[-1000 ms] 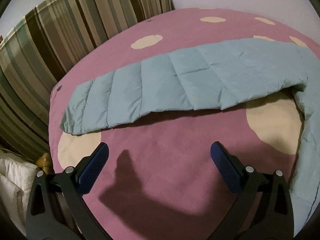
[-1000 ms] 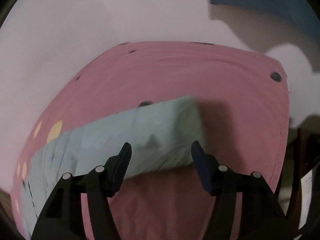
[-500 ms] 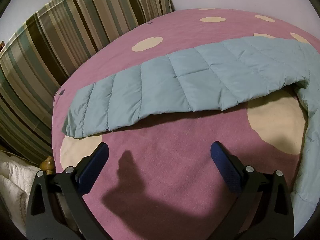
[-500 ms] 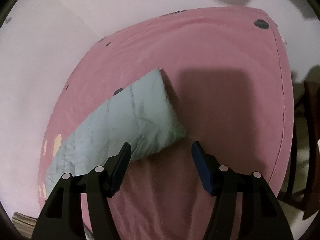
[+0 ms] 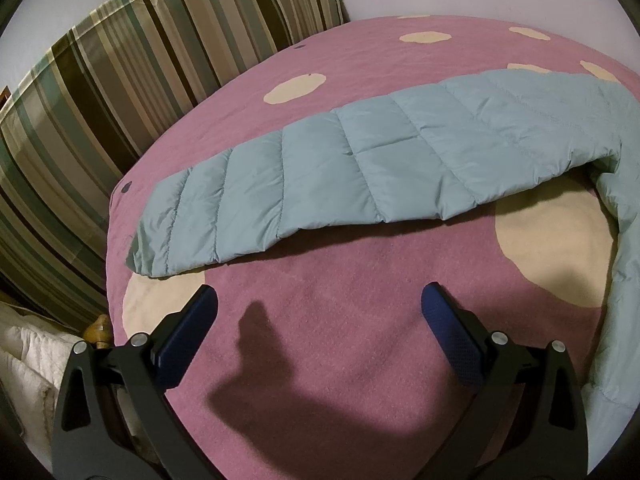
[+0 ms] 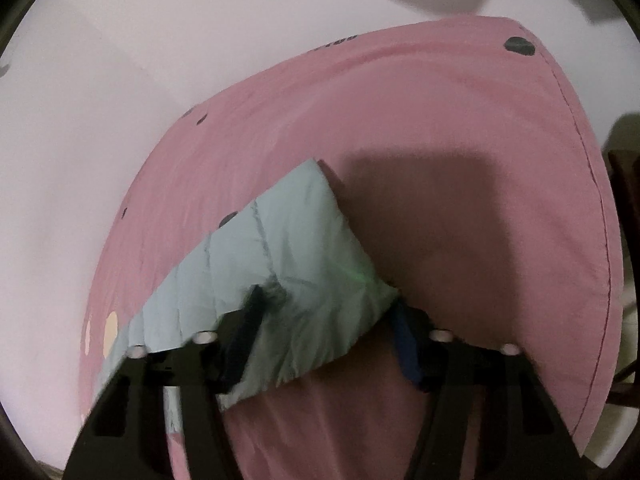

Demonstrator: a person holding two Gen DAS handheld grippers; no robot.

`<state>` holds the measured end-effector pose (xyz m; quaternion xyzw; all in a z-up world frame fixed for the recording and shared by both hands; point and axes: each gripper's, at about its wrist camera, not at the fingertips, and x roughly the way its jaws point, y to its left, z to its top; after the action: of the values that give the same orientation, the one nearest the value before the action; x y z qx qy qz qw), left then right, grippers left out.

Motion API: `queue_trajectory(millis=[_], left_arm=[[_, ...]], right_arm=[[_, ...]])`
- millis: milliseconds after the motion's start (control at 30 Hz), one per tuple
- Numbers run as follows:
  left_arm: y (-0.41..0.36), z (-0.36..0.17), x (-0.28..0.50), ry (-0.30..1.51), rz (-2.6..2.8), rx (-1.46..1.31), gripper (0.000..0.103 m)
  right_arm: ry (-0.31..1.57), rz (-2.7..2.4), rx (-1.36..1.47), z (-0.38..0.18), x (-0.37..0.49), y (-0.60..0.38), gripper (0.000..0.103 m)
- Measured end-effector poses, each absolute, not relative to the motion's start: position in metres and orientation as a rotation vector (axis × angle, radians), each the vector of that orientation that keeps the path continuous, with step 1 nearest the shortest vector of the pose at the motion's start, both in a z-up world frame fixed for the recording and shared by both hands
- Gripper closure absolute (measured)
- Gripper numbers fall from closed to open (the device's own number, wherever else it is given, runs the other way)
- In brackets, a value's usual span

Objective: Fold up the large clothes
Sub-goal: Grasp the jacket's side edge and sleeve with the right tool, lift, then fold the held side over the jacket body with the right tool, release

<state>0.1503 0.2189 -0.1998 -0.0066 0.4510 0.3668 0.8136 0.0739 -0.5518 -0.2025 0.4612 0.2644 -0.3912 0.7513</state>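
Observation:
A pale blue quilted garment (image 5: 380, 160) lies stretched across a pink bed cover (image 5: 320, 340) with cream spots. In the left wrist view its long padded part runs from left to right, ahead of my left gripper (image 5: 319, 308), which is open, empty and just above the cover. In the right wrist view one end of the garment (image 6: 288, 264) lies between the fingers of my right gripper (image 6: 328, 312). The jaws stand open around that corner; the left finger (image 6: 244, 332) lies over the fabric and the right finger (image 6: 404, 340) beside its edge.
Striped brown and green cushions (image 5: 100, 100) stand along the far left of the bed. White bedding (image 5: 28, 356) lies below at the left. The bed's right edge (image 6: 592, 240) drops off to a dark floor. A pale wall (image 6: 120, 80) is behind the bed.
My right gripper has moved forward and down so the garment's corner now sits between its fingers. My left gripper has barely moved and stays open.

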Motion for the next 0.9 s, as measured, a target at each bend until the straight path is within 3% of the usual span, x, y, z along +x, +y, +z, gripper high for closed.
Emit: queue_trajectory(millis=[33, 67, 167, 533, 900], left_arm=[[0.217, -0.200, 0.151, 0.962, 0.783, -0.015, 0.002], [0.218, -0.200, 0.151, 0.962, 0.782, -0.016, 0.002], [0.218, -0.200, 0.151, 0.962, 0.782, -0.016, 0.002], [0.219, -0.203, 0.149, 0.964, 0.785, -0.007, 0.002], [0.222, -0.202, 0.148, 0.964, 0.766, -0.049, 0.002]], right_arm=[[0.564, -0.836, 1.013, -0.203, 0.075, -0.553, 0.077], [0.559, -0.822, 1.019, -0.204, 0.075, -0.554, 0.084], [0.530, -0.798, 1.013, -0.196, 0.078, -0.552, 0.092], [0.503, -0.484, 0.630, -0.107, 0.164, -0.432, 0.094], [0.588, -0.083, 0.431, -0.085, 0.271, -0.243, 0.094]])
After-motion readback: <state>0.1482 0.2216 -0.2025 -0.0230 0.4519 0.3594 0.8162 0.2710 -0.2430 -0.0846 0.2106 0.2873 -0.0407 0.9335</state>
